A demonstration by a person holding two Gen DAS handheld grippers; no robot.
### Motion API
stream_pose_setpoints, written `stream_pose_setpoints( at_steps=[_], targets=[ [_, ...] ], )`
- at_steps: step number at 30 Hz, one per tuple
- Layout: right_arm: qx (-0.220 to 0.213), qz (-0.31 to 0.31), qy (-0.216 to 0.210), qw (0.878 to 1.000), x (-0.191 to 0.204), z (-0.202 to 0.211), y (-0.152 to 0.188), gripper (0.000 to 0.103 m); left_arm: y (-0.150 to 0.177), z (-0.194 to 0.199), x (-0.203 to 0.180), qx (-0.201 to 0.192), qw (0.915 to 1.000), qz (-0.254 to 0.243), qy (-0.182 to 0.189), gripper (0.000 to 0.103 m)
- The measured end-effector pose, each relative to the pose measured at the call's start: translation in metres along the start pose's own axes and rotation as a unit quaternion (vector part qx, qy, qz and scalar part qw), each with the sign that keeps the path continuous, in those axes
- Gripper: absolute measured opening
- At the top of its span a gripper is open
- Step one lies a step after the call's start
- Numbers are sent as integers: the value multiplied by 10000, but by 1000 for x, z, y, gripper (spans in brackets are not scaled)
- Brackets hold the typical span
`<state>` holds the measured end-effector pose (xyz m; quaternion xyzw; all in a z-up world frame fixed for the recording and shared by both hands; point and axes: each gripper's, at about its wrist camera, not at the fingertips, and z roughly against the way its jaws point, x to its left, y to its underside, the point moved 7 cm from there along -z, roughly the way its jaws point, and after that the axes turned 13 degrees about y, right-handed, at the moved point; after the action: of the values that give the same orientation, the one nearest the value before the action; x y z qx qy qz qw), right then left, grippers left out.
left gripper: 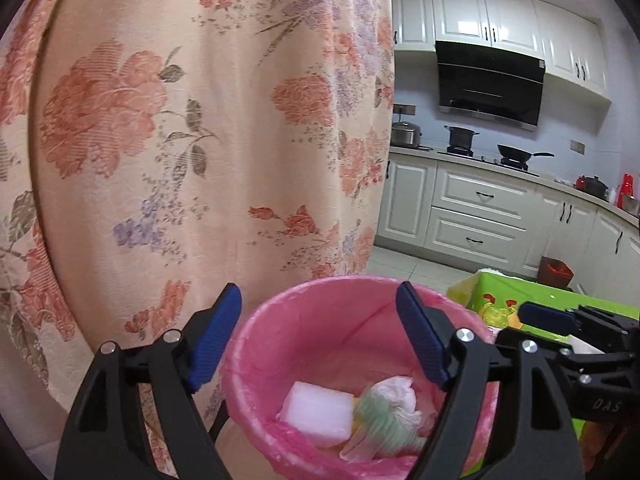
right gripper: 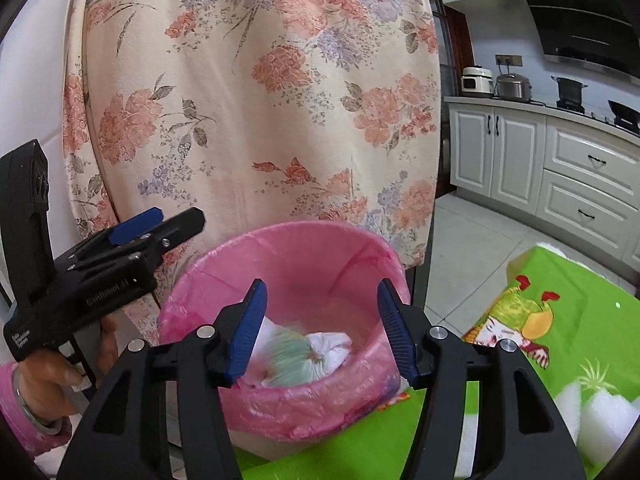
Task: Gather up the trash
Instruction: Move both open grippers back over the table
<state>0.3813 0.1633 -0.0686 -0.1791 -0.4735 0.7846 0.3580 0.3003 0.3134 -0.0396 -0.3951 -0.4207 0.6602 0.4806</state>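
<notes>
A bin with a pink liner [left gripper: 320,320] [right gripper: 288,252] stands beside the green table. Inside lie a white foam block [left gripper: 318,412] and crumpled white and green paper [left gripper: 384,420] [right gripper: 304,356]. My left gripper [left gripper: 320,336] is open and empty above the bin's mouth; it also shows in the right wrist view [right gripper: 160,222] at the bin's left. My right gripper [right gripper: 320,328] is open and empty over the bin's near rim; it shows at the right of the left wrist view [left gripper: 548,318]. White foam pieces [right gripper: 600,416] lie on the table at right.
A floral curtain [left gripper: 200,120] [right gripper: 256,100] hangs right behind the bin. The green patterned tablecloth [right gripper: 560,320] [left gripper: 540,296] covers the table at right. Kitchen cabinets [left gripper: 480,208] and a stove with pots [left gripper: 516,156] stand at the far wall. A small red bin [left gripper: 556,270] stands on the floor.
</notes>
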Motion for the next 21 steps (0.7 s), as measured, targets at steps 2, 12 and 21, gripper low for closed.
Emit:
stream_pose_setpoints(
  at_steps=[2,12,21],
  targets=[
    [-17,9,32,10000,-3,6,2,55,2,6,-1,-7,10000,37,7,83],
    [-165,-246,443,9986,-33,66,22,65,21,43,-34,72,9999,-1,123,98],
    [-87,-747,1114,9909,-85,127,69,70,51,55,-102,318,9970,-167,679,98]
  ],
)
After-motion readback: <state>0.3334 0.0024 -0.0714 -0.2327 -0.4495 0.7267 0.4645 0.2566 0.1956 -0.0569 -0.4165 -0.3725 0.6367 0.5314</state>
